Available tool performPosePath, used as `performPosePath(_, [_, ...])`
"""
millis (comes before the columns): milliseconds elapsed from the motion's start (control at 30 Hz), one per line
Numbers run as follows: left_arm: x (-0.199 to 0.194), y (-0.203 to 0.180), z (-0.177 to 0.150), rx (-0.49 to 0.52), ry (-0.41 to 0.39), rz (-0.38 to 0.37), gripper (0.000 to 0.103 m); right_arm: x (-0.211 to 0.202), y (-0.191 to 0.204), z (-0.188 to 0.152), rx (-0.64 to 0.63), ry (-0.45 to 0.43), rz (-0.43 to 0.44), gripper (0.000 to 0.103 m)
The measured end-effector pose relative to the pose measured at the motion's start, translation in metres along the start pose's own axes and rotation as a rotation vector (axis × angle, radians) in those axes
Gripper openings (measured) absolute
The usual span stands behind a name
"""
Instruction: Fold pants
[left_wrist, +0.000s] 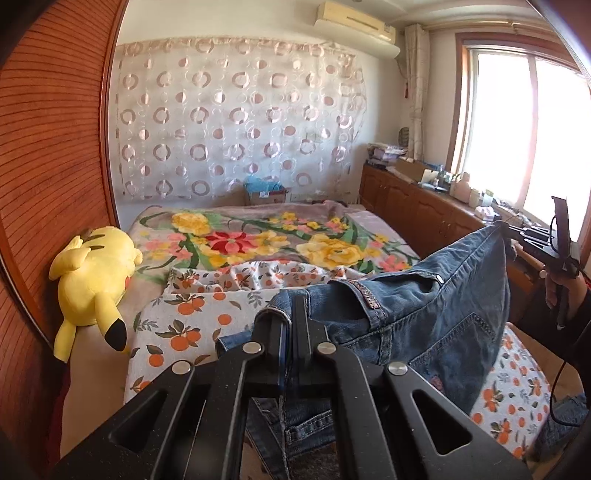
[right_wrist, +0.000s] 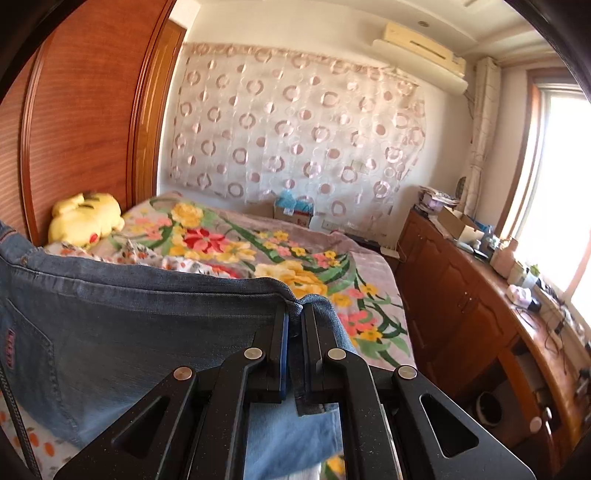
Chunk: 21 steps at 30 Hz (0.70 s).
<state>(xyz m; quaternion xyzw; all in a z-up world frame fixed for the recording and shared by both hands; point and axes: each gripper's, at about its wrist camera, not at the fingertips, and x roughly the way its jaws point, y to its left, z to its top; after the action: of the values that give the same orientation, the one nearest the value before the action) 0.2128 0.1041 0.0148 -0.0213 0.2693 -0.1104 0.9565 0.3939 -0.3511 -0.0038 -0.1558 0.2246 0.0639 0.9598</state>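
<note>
Left gripper (left_wrist: 289, 317) clamped on one waistband corner of the jeans (left_wrist: 424, 295); right gripper (right_wrist: 294, 321) clamped on the other. Jeans stretched between both, raised above the bed (left_wrist: 229, 236). Yellow plush (left_wrist: 92, 280) ahead, left.

The bed (left_wrist: 258, 236) surface ahead lies open. On the left, a yellow plush toy (left_wrist: 94, 284) and wooden wardrobe (left_wrist: 48, 166) restrict passage; a cluttered cabinet (right_wrist: 461, 295) bounds the right.
</note>
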Motion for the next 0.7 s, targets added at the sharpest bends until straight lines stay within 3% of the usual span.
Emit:
performPosePath(333, [0.074, 0.029, -0.022, -0.048, 0.135, 0.023, 0.003, 0.099, 0.007, 0.02, 0.0, 0.133, 0.05, 0.005])
performPosePath(700, [0.101, 0.05, -0.019, -0.073, 0.139, 0.051, 0.003, 0.157, 0.003, 0.031, 0.012, 0.195, 0.086, 0.005])
